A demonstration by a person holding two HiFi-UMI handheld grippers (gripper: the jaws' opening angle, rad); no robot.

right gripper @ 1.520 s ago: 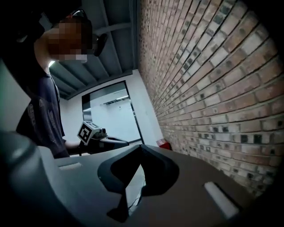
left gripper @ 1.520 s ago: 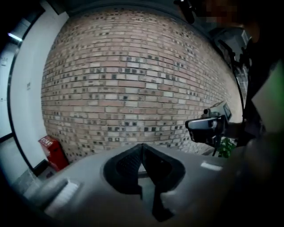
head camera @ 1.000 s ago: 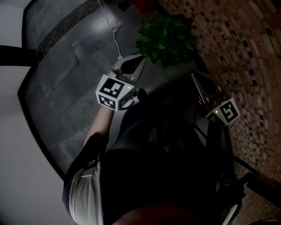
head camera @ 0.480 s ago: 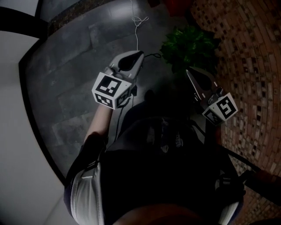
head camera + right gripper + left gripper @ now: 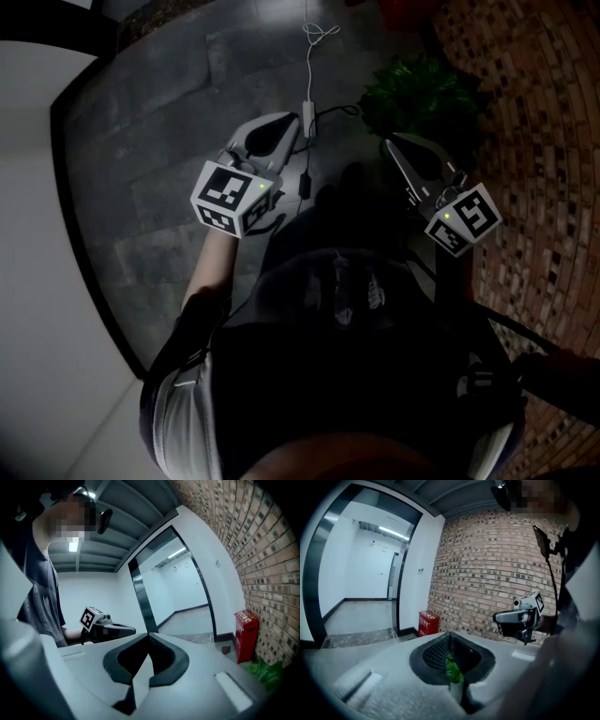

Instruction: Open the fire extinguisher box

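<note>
Both pairs of jaws are closed and hold nothing. The left gripper (image 5: 450,635) has its tips together, with a green plant (image 5: 452,670) showing through the slot behind them. The right gripper (image 5: 149,634) is pressed tip to tip as well. The red fire extinguisher box (image 5: 428,623) stands on the floor (image 5: 169,141) against the brick wall (image 5: 487,573), well ahead of both grippers. It bears white lettering too small to read. The cube (image 5: 230,199) on each gripper carries black-and-white square markers.

Red fire extinguisher box (image 5: 428,623), upright on floor beside brick wall.
</note>
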